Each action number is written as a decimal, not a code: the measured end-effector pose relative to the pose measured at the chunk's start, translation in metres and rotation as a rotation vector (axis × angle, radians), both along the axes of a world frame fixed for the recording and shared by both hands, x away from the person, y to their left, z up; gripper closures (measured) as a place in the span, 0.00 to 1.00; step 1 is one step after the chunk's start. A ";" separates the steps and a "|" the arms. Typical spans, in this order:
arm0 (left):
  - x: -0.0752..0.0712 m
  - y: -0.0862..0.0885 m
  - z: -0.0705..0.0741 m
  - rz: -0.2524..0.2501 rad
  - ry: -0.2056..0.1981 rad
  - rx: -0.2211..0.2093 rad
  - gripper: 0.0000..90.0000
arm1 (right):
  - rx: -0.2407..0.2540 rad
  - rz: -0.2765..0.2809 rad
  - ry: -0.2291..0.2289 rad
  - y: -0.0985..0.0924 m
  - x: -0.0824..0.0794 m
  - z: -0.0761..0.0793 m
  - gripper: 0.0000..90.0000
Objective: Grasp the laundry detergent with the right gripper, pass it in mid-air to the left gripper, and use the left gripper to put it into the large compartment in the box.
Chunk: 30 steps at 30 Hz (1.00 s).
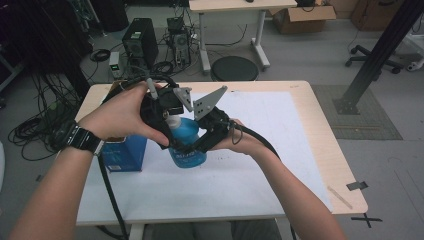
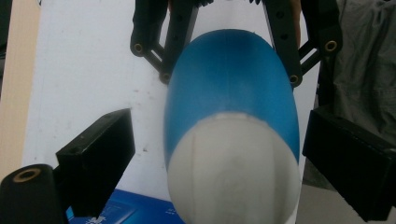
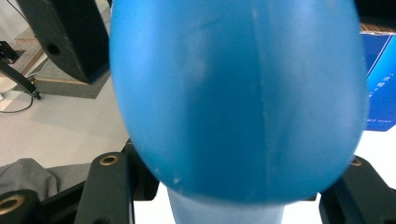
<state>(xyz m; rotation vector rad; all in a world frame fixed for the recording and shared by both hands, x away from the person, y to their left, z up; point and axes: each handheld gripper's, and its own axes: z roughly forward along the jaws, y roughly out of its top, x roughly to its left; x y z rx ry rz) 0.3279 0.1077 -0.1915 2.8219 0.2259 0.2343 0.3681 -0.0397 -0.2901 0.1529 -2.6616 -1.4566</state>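
Two hands hold two claws close together above the middle of the worktop [image 1: 310,145], which has a white sheet on it. Between them is a blue bottle [image 1: 186,142] with a white cap [image 2: 233,172].

The right claw [image 1: 202,142] comes in from the right and holds the bottle by its round blue body. In the left gripper view its black arms hug both sides of the bottle, so it is grasping the bottle. The right hand [image 1: 240,140] is under it.

The left claw [image 1: 167,120] is up by the white cap, with the left hand [image 1: 120,115] wrapped over it. In its own view, its two black jaws stand wide apart, one on each side of the cap, and do not touch it. It is released.

The bottle is lifted a little off the worktop, held up in the air, tipped on a slant.

A blue box [image 1: 125,152] sits on the worktop just to the left, below the left hand.
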 end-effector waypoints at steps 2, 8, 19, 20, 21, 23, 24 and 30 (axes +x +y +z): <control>0.000 -0.002 -0.002 -0.002 0.000 0.003 0.12 | 0.001 -0.002 -0.004 -0.001 0.000 0.000 0.46; 0.001 -0.005 -0.003 -0.009 0.019 0.009 0.20 | -0.002 -0.003 -0.002 -0.001 0.000 -0.002 0.46; 0.001 -0.006 -0.003 -0.007 0.015 0.009 0.25 | -0.005 -0.002 -0.001 -0.001 0.000 -0.003 0.46; 0.001 -0.006 -0.003 -0.004 0.021 0.009 0.26 | -0.005 -0.003 0.000 -0.001 0.000 -0.003 0.46; 0.001 -0.006 -0.003 -0.003 0.026 0.014 0.27 | -0.006 -0.003 0.000 -0.001 0.000 -0.003 0.46; 0.001 -0.006 -0.004 -0.003 0.027 0.017 0.28 | -0.006 -0.005 0.000 -0.001 0.000 -0.004 0.46; 0.001 -0.006 -0.004 -0.003 0.030 0.018 0.28 | -0.008 -0.004 0.001 -0.001 0.000 -0.004 0.46; 0.002 -0.006 -0.005 -0.002 0.030 0.020 0.30 | -0.007 -0.005 0.003 -0.001 0.001 -0.006 0.46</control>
